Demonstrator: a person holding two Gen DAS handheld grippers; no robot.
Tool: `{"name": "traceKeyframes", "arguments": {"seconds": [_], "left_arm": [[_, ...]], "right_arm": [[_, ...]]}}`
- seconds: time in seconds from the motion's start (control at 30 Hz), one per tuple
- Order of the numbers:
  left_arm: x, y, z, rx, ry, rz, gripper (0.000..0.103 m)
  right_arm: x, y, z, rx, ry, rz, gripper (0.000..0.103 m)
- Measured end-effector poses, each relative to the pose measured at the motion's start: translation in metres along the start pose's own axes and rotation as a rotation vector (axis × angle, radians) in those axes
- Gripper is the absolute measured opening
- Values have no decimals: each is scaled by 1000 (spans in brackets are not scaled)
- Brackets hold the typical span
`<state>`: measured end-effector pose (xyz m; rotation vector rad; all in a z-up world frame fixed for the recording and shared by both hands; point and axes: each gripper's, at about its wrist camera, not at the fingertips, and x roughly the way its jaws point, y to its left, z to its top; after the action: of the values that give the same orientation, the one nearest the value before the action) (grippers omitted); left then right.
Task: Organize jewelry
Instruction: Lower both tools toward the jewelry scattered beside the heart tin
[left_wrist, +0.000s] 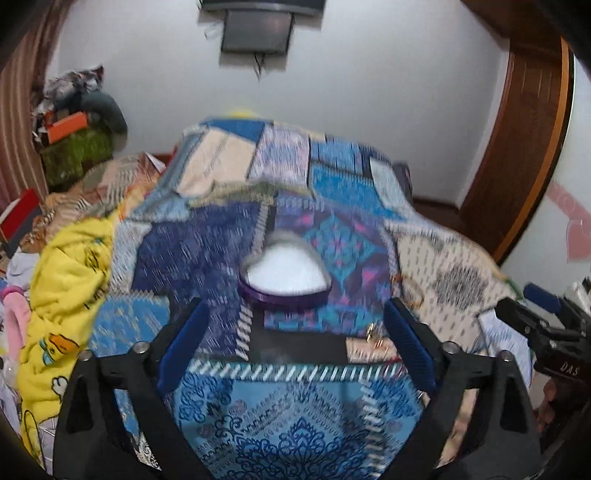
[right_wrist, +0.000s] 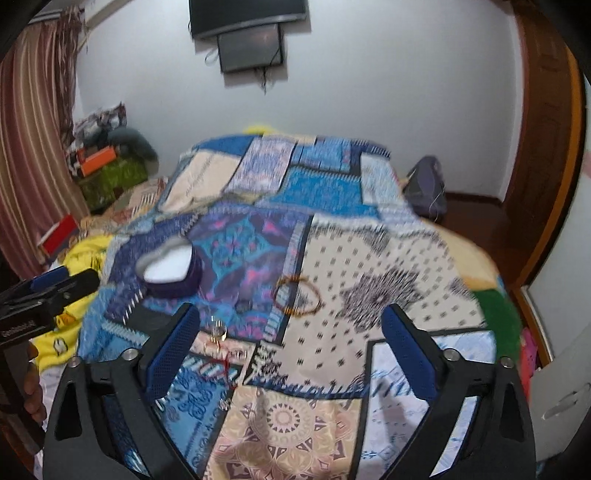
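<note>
A purple heart-shaped jewelry box (left_wrist: 286, 282) with a white lining stands open on the patchwork bedspread (left_wrist: 295, 413); it also shows in the right wrist view (right_wrist: 170, 271). My left gripper (left_wrist: 295, 341) is open and empty just short of the box. A brown beaded bracelet (right_wrist: 297, 297) lies on the cream patch ahead of my open, empty right gripper (right_wrist: 291, 347). Small gold rings (right_wrist: 218, 330) and a red thread piece (right_wrist: 223, 363) lie by the right gripper's left finger (right_wrist: 173, 350). The gold pieces (left_wrist: 375, 332) also show in the left wrist view.
A yellow cartoon blanket (left_wrist: 70, 306) lies bunched at the bed's left edge. Boxes and clothes (left_wrist: 79, 125) are piled in the far left corner. A wooden door frame (left_wrist: 524, 140) stands at the right. A screen (right_wrist: 251, 44) hangs on the far wall.
</note>
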<state>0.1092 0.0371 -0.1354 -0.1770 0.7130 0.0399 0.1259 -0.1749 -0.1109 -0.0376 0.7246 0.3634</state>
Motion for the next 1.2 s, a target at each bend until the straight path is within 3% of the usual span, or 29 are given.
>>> {"name": "traceKeyframes", "arguments": {"seconds": [0.1,0.23,0.33,0.47,0.93,1.1,1.2], "left_arm": [[19,-1,-10,5,67,-31,82],[40,-6,-17,19,135,-87,64],[52,-12,-20,42,168,-119,51],[61,-18,-22,46,200,-166,40],[88,-33,-18,67,247,-234,37],[98,-43,-12,84,246,-252,36],[103,-49,-10,92,249,-262,28]], "right_arm": [[21,-1,-8,5,73,56,75],[41,-1,-16,21,145,129,57],[54,2,-22,27,183,167,45],[67,7,-26,11,228,207,33],[85,11,-35,-51,268,223,10],[86,9,-33,-49,261,227,9],[85,7,-32,-34,257,236,9]]}}
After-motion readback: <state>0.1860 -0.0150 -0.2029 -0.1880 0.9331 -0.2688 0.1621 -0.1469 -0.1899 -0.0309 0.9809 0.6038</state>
